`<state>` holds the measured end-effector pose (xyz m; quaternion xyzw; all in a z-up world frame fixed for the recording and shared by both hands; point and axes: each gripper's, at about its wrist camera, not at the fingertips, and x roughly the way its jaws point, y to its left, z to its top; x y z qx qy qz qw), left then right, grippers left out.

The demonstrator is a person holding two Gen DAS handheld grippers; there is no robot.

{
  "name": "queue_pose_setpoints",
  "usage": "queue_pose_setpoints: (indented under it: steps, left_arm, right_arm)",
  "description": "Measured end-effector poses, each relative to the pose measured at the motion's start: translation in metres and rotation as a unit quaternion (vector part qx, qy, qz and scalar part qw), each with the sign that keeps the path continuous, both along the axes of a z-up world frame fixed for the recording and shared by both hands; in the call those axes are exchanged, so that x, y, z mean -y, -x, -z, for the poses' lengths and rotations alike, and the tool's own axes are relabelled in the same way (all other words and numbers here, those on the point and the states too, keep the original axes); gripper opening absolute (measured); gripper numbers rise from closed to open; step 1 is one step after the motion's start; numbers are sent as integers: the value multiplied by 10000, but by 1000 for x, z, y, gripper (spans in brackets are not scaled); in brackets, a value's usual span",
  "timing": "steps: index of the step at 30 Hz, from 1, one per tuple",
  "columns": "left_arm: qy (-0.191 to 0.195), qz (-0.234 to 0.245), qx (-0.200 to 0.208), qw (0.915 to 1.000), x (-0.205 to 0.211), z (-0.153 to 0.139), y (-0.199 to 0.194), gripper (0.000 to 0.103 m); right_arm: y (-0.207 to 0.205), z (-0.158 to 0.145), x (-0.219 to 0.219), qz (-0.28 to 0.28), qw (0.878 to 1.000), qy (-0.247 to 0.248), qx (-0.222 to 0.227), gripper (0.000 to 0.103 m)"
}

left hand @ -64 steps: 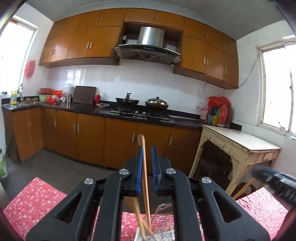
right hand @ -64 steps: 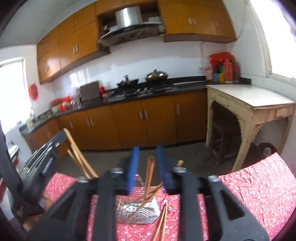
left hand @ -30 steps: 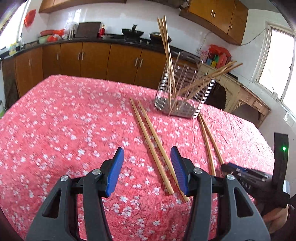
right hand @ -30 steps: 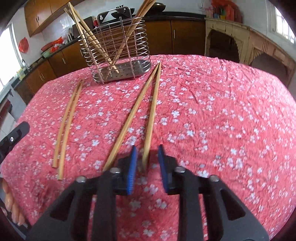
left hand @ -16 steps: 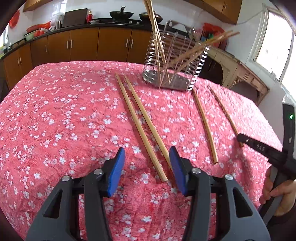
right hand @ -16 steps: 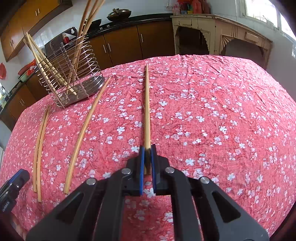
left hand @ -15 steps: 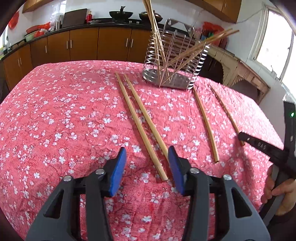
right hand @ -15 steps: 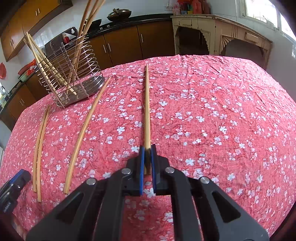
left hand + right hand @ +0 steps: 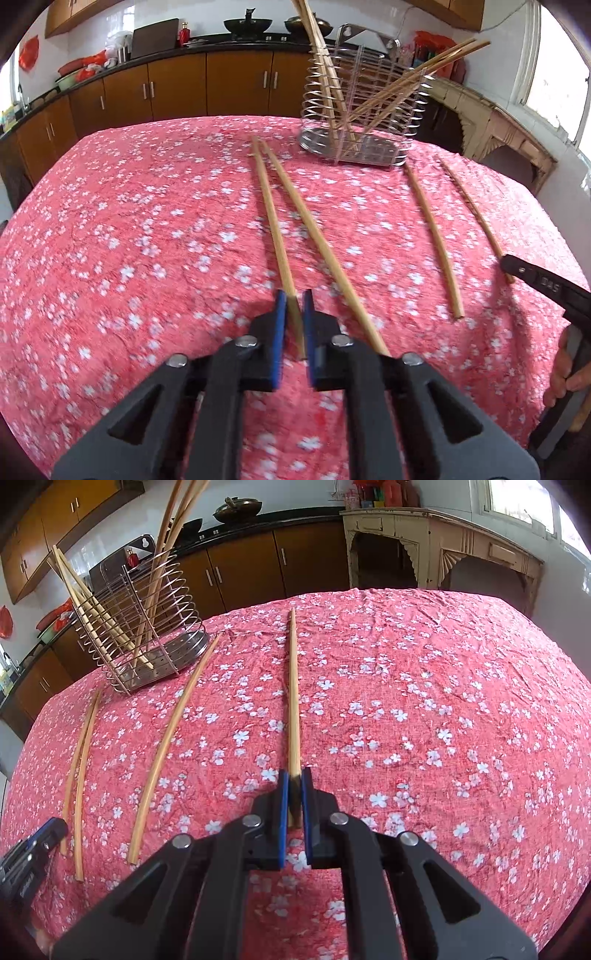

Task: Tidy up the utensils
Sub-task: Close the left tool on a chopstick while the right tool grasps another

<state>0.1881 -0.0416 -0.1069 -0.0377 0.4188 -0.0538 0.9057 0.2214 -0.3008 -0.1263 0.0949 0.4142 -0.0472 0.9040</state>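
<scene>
A wire utensil holder (image 9: 360,114) with several chopsticks in it stands at the far side of the red flowered tablecloth (image 9: 129,221); it also shows in the right wrist view (image 9: 144,638). My left gripper (image 9: 294,299) is shut on the near end of a wooden chopstick (image 9: 271,218) that lies on the cloth. A second chopstick (image 9: 317,243) lies right beside it. My right gripper (image 9: 294,775) is shut on the near end of another chopstick (image 9: 293,686), also lying flat. One loose chopstick (image 9: 173,738) lies to its left.
The right gripper's body (image 9: 546,288) shows at the right edge of the left wrist view. The left gripper's tip (image 9: 33,853) shows at the lower left of the right wrist view. Kitchen cabinets (image 9: 177,88) and a cream side table (image 9: 443,539) stand beyond the table.
My left gripper has closed from wide open onto the near end of the left chopstick. My right gripper stays shut on its chopstick, hardly moved.
</scene>
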Motion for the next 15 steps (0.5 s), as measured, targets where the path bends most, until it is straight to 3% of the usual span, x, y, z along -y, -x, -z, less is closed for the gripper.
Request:
queue_pose_setpoints:
  steps: [8,15]
  left_arm:
    - [131,-367,-298,9988,-53,-4,-35,7]
    - [148,-232,-287,9992,-62,-3,-26,9]
  right_arm:
    - [0,-1,4,37,10000,82,-29,8]
    - [4,-2,4,27,10000,28,-30,8]
